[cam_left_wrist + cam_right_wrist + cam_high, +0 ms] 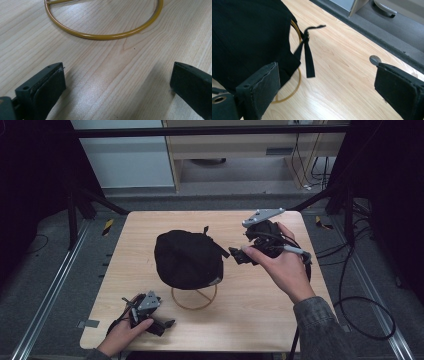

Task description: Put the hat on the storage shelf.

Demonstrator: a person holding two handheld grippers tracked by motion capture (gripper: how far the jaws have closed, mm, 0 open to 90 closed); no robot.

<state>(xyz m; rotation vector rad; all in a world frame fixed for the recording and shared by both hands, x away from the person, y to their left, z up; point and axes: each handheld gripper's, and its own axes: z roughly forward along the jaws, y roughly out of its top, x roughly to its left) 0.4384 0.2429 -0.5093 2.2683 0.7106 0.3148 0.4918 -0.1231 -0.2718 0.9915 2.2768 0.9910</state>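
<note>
- I see the black cap (188, 259) sitting on a brass wire stand (194, 304) at the centre of the wooden table (260, 315), its strap (220, 249) trailing toward three o'clock
- My right gripper (239, 255) hangs at about three o'clock from the cap, just beside the strap end, jaws spread wide with nothing between them; in the right gripper view the strap (309, 60) dangles ahead of the pads and the cap (247, 37) is close on the left
- My left gripper (162, 325) rests low at about seven o'clock from the cap, released too; the left gripper view has bare wood between its jaws and the stand's ring (105, 36) beyond
- I judge the cap soft, light and floppy: it will sag and fold once lifted, and could drag the light stand along
- The strap is thin and limp, so it may slip; I'd rather pinch the firmer rim band near the strap's root, at the cap's three o'clock edge
</note>
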